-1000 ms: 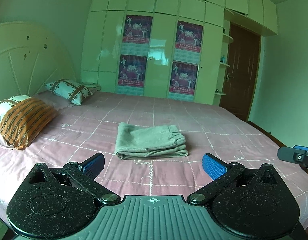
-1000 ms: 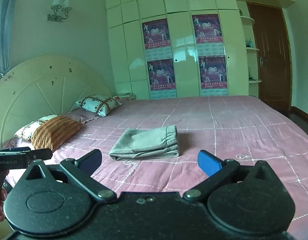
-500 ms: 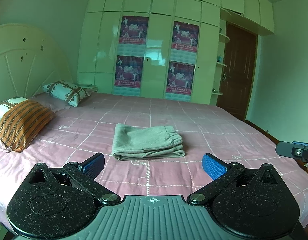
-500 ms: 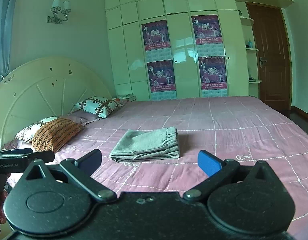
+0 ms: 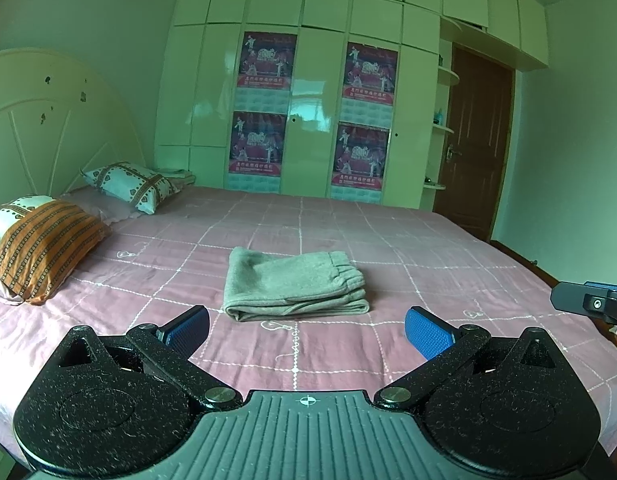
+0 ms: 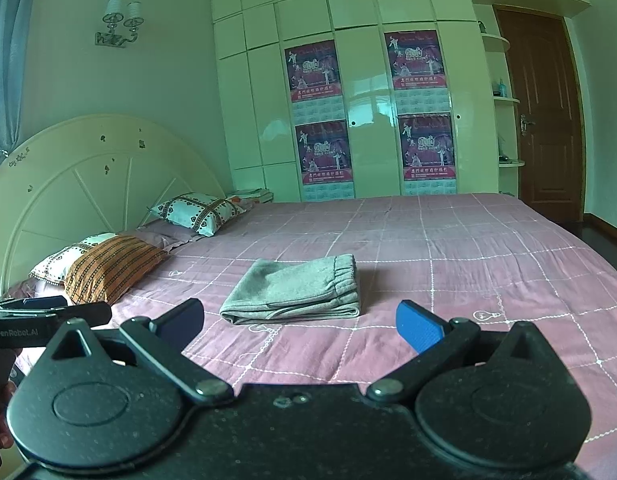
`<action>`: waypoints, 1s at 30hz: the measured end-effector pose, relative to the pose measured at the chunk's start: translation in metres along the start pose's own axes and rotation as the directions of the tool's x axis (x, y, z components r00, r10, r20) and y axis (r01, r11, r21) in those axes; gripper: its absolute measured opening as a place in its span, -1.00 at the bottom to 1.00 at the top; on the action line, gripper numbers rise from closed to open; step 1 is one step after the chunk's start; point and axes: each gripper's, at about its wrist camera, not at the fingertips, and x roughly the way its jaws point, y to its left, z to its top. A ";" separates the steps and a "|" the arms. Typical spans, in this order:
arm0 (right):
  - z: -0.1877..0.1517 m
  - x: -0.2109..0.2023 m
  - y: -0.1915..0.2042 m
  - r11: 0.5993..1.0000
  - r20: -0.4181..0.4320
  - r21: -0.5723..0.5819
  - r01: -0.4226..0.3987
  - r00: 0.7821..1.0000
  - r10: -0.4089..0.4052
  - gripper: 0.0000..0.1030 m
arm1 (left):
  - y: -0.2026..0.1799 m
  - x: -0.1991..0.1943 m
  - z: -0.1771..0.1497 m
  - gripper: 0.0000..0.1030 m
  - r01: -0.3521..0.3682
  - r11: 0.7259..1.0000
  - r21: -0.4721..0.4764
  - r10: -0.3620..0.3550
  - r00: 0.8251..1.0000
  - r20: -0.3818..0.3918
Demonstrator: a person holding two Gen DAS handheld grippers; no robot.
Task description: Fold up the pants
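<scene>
Grey pants (image 5: 294, 284), folded into neat rectangle, lying mid-bed on pink checked bedspread (image 5: 408, 248), elastic waistband at right. Left gripper (image 5: 306, 330) and right gripper (image 6: 300, 326) both near, short of pants, jaws spread wide, holding nothing. Striped pillow (image 5: 44, 248) far left by headboard.

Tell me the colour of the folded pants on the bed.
Grey; the pants show best in the left wrist view.

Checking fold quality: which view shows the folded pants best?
The left wrist view: the pants lie centred, with waistband and stacked front edges clear. The right wrist view shows them whole too, but angled more from the side.
</scene>
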 end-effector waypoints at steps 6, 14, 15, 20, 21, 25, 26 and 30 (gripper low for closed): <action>0.000 0.000 0.000 1.000 0.001 0.004 0.003 1.000 -0.003 0.88 | -0.001 0.001 0.001 1.00 0.005 1.000 0.002 -0.005 1.000 -0.004; 0.000 0.000 -0.001 1.000 -0.001 0.004 0.004 1.000 -0.004 0.88 | -0.001 0.001 0.001 1.00 0.008 1.000 0.003 -0.008 1.000 -0.006; 0.000 0.000 0.000 1.000 0.000 0.003 0.005 1.000 -0.005 0.88 | -0.002 0.001 0.001 1.00 0.009 1.000 0.004 -0.009 1.000 -0.007; 0.001 0.000 0.000 1.000 -0.002 0.003 0.004 1.000 -0.004 0.88 | -0.003 0.002 0.000 1.00 0.010 1.000 0.006 -0.010 1.000 -0.008; 0.001 0.001 0.000 1.000 -0.002 0.005 0.004 1.000 -0.004 0.88 | -0.002 0.002 0.000 1.00 0.011 1.000 0.006 -0.011 1.000 -0.008; 0.001 0.000 -0.001 1.000 -0.001 0.005 0.004 1.000 -0.004 0.88 | -0.003 0.002 0.001 1.00 0.010 1.000 0.006 -0.010 1.000 -0.006; 0.001 0.001 -0.001 1.000 -0.001 0.007 0.004 1.000 -0.004 0.88 | -0.003 0.002 0.001 1.00 0.008 1.000 0.005 -0.008 1.000 -0.006; 0.001 0.001 0.000 1.000 -0.001 0.007 0.006 1.000 -0.006 0.88 | -0.003 0.001 0.001 1.00 0.008 1.000 0.008 -0.008 1.000 -0.004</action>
